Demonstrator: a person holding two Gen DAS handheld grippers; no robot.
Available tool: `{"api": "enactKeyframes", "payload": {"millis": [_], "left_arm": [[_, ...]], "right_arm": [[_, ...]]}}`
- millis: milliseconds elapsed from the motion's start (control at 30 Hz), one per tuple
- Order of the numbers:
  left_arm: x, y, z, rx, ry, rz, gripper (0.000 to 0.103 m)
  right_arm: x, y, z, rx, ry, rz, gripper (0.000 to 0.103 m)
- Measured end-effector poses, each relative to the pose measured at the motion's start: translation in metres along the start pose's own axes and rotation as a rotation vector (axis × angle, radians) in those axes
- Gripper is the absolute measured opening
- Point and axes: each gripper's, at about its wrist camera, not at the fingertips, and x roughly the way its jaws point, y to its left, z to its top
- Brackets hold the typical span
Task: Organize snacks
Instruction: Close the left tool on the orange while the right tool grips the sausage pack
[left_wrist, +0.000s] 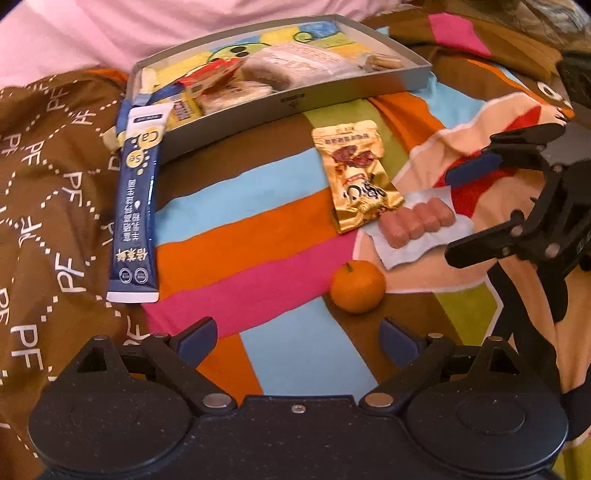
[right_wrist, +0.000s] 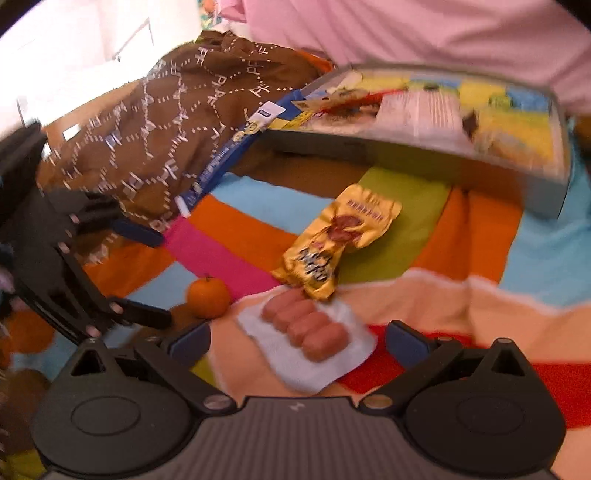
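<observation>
Black right claw (right_wrist: 297, 341) gapes around sausage pack (right_wrist: 306, 328).

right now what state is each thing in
shallow grey cardboard tray: open, partly filled with snacks
long dark blue stick sachet: sealed, top end leaning on tray corner
gold foil snack packet: sealed, outside tray
clear pack of four sausages: sealed, outside tray
small orange mandarin: unpeeled
left tool: open, empty
right tool: open, empty
</observation>
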Motion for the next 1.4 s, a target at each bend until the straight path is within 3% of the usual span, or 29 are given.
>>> {"api": "enactKeyframes", "payload": {"millis": [167,300,433,567,700,767,867,1100,1167,1400], "left_arm": [[0.001,-0.001,0.011,-0.009,-0.042,-0.050,0.095],[0.010,-0.011,0.022,0.008,-0.050,-0.088,0.094],[0.023,-0.014,0.024,-0.007,-0.011,-0.135,0.084],[0.030,-0.006,0.020,-0.108,-0.001,-0.166,0.074],[0.029,-0.001,0.017,-0.153,-0.019,-0.152,0.059],[0.029,0.000,0.017,-0.159,-0.022,-0.142,0.047],[0.029,-0.001,0.015,-0.181,-0.027,-0.128,0.038],[0.022,-0.010,0.005,-0.211,-0.048,-0.082,0.038],[0.018,-0.008,0.002,-0.224,-0.050,-0.082,0.037],[0.002,-0.006,-0.012,-0.247,-0.060,-0.072,0.037]], "right_arm": [[0.018,0.011,-0.005,-0.092,0.010,-0.080,0.103],[0.021,0.011,-0.010,-0.101,-0.007,-0.085,0.101],[0.022,0.007,-0.010,-0.069,-0.020,-0.075,0.098],[0.024,0.007,-0.012,-0.079,-0.025,-0.077,0.098],[0.022,0.006,-0.014,-0.072,-0.035,-0.069,0.096],[0.022,0.008,-0.014,-0.077,-0.034,-0.072,0.094],[0.022,0.011,-0.013,-0.089,-0.028,-0.086,0.091],[0.015,0.026,-0.015,-0.079,-0.011,-0.124,0.076],[0.011,0.032,-0.016,-0.058,-0.004,-0.140,0.066],[-0.003,0.061,-0.022,-0.044,0.037,-0.214,0.062]]}}
